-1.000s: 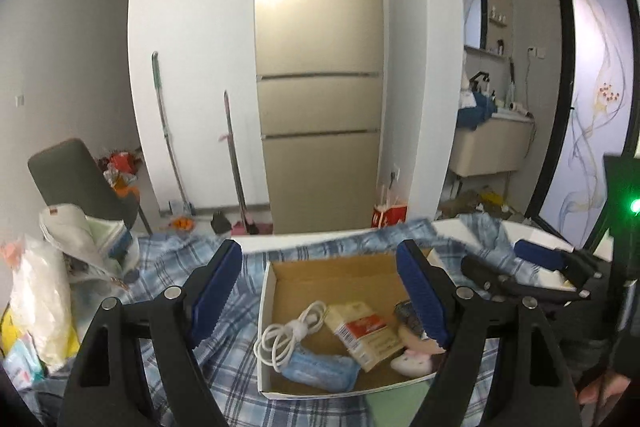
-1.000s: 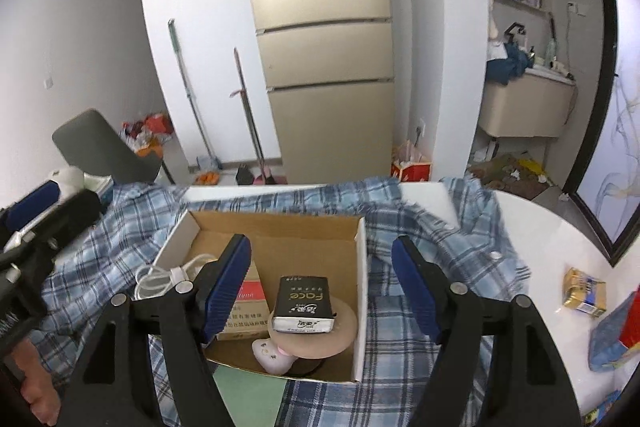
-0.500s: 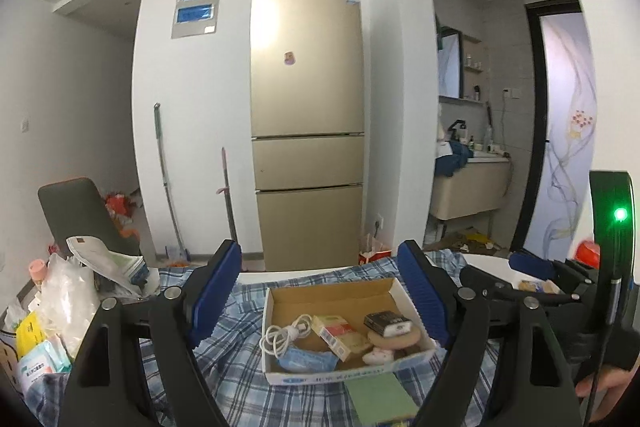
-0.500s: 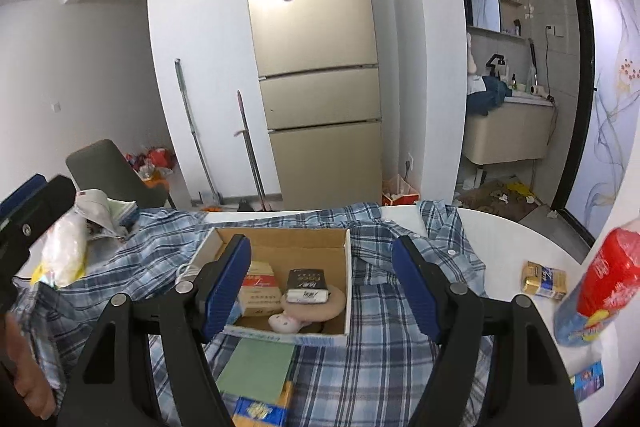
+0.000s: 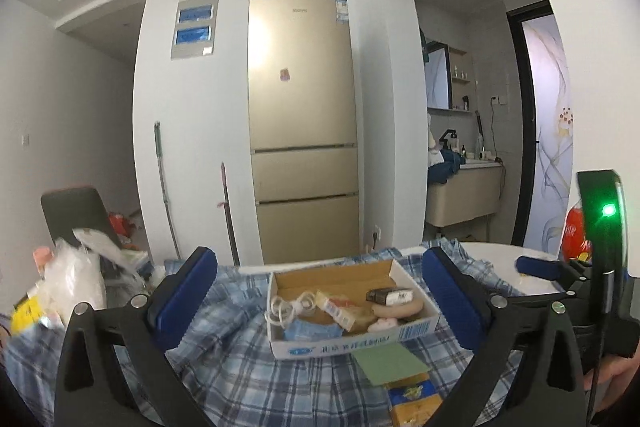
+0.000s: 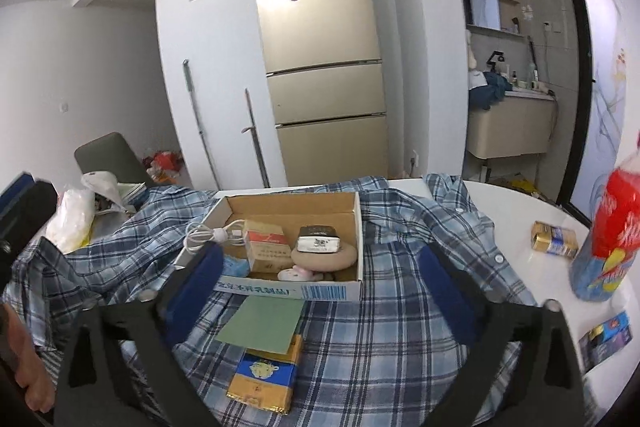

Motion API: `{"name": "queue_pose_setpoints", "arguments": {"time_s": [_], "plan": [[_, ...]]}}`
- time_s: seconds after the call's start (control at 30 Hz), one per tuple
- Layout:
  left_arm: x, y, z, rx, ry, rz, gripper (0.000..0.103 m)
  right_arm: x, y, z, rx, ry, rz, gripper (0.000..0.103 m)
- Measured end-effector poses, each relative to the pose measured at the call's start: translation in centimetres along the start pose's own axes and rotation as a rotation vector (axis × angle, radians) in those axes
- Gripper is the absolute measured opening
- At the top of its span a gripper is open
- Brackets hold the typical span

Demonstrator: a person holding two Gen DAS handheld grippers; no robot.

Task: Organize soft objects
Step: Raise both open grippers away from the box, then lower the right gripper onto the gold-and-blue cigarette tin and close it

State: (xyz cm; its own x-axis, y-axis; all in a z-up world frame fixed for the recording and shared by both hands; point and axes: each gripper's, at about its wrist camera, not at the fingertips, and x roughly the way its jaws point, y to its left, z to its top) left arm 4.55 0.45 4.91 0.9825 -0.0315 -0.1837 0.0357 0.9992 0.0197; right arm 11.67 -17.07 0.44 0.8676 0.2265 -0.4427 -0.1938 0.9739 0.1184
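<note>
A blue plaid shirt (image 6: 400, 259) is spread over the white table (image 6: 516, 211); it also shows in the left wrist view (image 5: 248, 359). A shallow cardboard box (image 6: 348, 287) stands on the shirt and holds a white cable (image 6: 208, 233), a red-and-white carton (image 6: 266, 247), a black-and-silver pack (image 6: 318, 241) on a tan pad (image 6: 324, 259), a blue face mask (image 5: 310, 330) and a small pink item (image 6: 298, 273). My left gripper (image 5: 320, 291) and my right gripper (image 6: 320, 279) are both open and empty, held back from the box (image 5: 352, 343).
A green card (image 6: 262, 323) and a blue-and-gold packet (image 6: 266, 375) lie on the shirt in front of the box. A red-and-blue bag (image 6: 608, 239), a gold pack (image 6: 554, 239) and a small carton (image 6: 606, 339) are at the right. Plastic bags (image 5: 76, 283) sit at the left.
Both grippers have pulled back and risen away from the box, so more of the shirt, table and room shows. Both stay open and empty.
</note>
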Motion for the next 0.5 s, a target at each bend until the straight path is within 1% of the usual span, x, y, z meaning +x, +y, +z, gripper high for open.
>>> {"name": "queue_pose_setpoints", "arguments": {"time_s": [0.13,0.17,0.23,0.33,0.5], "plan": [[1.2,0.5,-2.9,-0.029,0.025,-0.001,0.103,0.7,-0.2,-1.7,-0.012,-0.026,-0.035,0.102],[1.7,0.4,-3.9,-0.014,0.039,0.005,0.103,1.0,-0.1,-2.1,-0.029,-0.024,-0.042,0.102],[2.4,0.2,-4.9,0.026,0.08,0.02,0.103,1.7,0.2,-2.5,-0.074,-0.004,-0.065,0.102],[2.8,0.4,-5.2,0.016,0.104,0.022,0.103,2.1,0.5,-2.8,-0.093,0.015,-0.067,0.102],[3.3,1.1,-5.4,-0.022,0.136,0.023,0.103,1.9,0.9,-3.0,-0.111,0.01,-0.063,0.102]]}}
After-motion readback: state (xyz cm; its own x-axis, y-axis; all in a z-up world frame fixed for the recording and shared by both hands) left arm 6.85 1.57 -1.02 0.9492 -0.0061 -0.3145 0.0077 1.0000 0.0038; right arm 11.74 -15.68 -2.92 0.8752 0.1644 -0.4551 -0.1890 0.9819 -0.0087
